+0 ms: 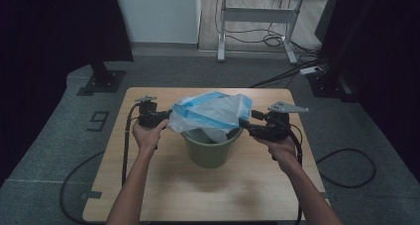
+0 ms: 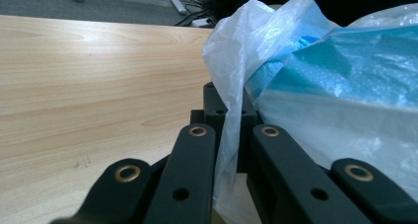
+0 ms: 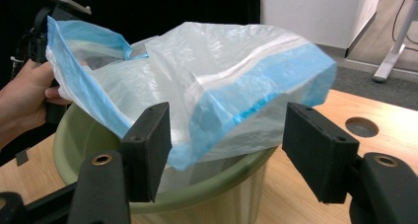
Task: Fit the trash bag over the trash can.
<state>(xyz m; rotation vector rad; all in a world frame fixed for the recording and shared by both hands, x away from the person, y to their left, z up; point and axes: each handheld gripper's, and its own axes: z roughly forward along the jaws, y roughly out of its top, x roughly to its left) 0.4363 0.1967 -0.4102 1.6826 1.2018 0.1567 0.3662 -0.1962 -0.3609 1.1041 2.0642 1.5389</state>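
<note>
A thin blue-and-white plastic bag (image 1: 213,111) is spread over the mouth of a green bin (image 1: 210,153) at the middle of the wooden table (image 1: 247,185). My left gripper (image 1: 166,118) is at the bag's left edge, shut on a fold of its white film (image 2: 230,110). In the right gripper view the bag (image 3: 222,81) billows over the bin's rim (image 3: 197,194). My right gripper (image 3: 231,152) stands open at the bag's right side, with the bag's blue corner hanging between its pads (image 3: 150,145) and touching neither. In the high view the right gripper (image 1: 245,125) sits just right of the bin.
A round cable hole (image 3: 361,127) is cut in the tabletop to the right of the bin. Behind the table stand a desk frame (image 1: 257,17) and a black stand base (image 1: 101,81). Cables (image 1: 346,168) lie on the grey floor.
</note>
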